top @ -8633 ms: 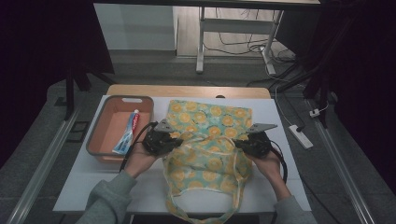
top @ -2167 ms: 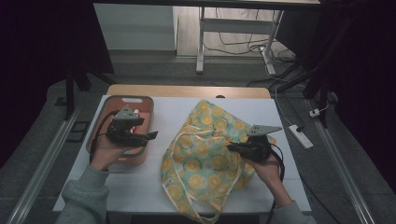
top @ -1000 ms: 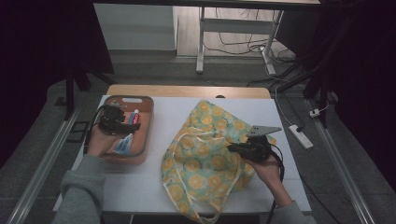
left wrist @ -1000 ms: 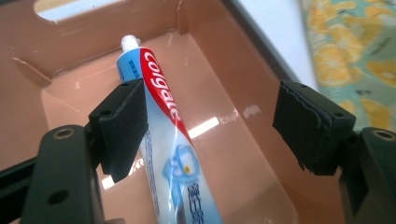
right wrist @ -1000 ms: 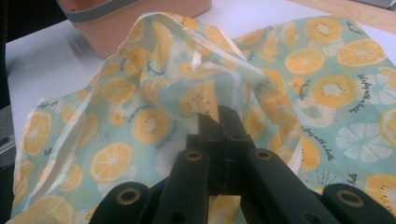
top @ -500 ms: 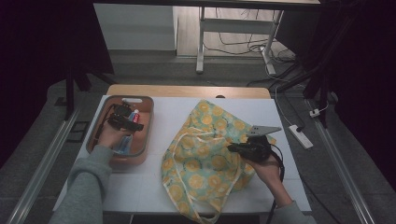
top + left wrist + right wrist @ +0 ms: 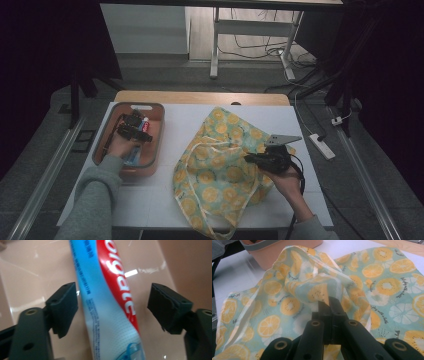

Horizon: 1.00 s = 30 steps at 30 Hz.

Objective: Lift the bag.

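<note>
- Two stages remain, by the look of it: gripping the toothpaste tube (image 7: 110, 302) and moving it into the fruit-print tote bag (image 7: 225, 165).
- Left gripper (image 7: 112, 307): released. The jaws have just closed a little, with the tube lying between them, clear of both pads (image 7: 63, 306).
- Tube location: flat on the floor of the orange tray (image 7: 155, 145), directly beneath the left gripper.
- Right gripper (image 7: 329, 302): clenched on a fold of the bag's fabric, holding it raised.
- Bag location: on the white table (image 7: 175, 125), just beside the tray.
- Judgement: preparation is done; no item is packed yet.
</note>
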### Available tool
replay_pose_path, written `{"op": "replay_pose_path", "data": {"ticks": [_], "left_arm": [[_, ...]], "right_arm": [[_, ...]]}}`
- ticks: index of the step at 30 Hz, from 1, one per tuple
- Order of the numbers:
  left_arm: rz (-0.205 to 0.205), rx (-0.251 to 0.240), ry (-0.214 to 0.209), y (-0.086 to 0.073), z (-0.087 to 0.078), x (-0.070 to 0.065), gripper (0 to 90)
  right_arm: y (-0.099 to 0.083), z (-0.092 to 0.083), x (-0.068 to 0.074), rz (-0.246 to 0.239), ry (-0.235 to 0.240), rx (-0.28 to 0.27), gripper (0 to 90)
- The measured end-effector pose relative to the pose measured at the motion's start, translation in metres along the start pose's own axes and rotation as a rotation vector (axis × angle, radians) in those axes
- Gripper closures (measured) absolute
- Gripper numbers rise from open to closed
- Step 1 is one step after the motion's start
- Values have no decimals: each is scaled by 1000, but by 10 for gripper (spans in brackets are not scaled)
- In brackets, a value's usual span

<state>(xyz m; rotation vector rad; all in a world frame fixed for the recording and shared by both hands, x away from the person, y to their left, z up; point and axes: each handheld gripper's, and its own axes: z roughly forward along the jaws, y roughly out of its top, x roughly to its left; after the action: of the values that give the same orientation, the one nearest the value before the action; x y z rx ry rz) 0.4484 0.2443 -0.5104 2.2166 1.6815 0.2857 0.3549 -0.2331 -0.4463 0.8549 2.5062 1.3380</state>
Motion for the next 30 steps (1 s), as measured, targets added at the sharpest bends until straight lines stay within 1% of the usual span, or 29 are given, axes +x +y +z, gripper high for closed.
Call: {"op": "replay_pose_path", "data": {"ticks": [2, 3, 5, 7, 9, 10, 11, 12, 15, 16, 19, 21, 23, 25, 27, 28, 30], "left_arm": [[0, 5, 15, -1, 0, 1, 355], [-7, 10, 13, -1, 0, 3, 395], [-32, 19, -14, -1, 1, 7, 414], [-40, 25, -16, -2, 1, 8, 440], [-38, 25, -11, -3, 0, 10, 493], [-42, 22, -18, -3, 0, 13, 511], [-54, 20, -31, -4, -1, 15, 526], [-64, 19, -34, -4, -1, 17, 548], [-79, 6, -53, -5, -5, 21, 647], [-78, -4, -60, -6, -7, 21, 719], [-84, -17, -77, -7, -9, 24, 734], [-86, -24, -100, -9, -10, 28, 743], [-102, -39, -118, -10, -10, 31, 748], [-104, -49, -123, -12, -12, 35, 751], [-119, -81, -142, -13, -16, 38, 753], [-120, -99, -154, -15, -19, 41, 754], [-131, -156, -175, -16, -27, 43, 755]], "right_arm": [[0, 0, 0, 0, 0, -1, 894], [0, 0, 0, 2, 0, -1, 894], [0, 1, 0, -1, -1, 1, 894], [0, 1, 1, -2, 0, 1, 894], [1, 0, 1, -6, -2, 0, 894], [1, 0, 1, -6, -3, 0, 894], [0, 0, 1, -4, -4, -1, 895], [0, 0, 0, -2, -4, -2, 894], [0, 0, 0, -2, -5, -2, 894], [0, 0, 0, -4, -6, -1, 894], [0, 0, 1, -5, -7, -2, 894], [0, -1, 1, -5, -8, -4, 894], [0, -1, 0, -4, -9, -4, 894], [0, -1, 0, -9, -10, -11, 894], [0, -2, 0, -11, -11, -15, 894], [0, -2, 0, -11, -11, -16, 894], [0, -2, 0, -11, -11, -16, 894]]}}
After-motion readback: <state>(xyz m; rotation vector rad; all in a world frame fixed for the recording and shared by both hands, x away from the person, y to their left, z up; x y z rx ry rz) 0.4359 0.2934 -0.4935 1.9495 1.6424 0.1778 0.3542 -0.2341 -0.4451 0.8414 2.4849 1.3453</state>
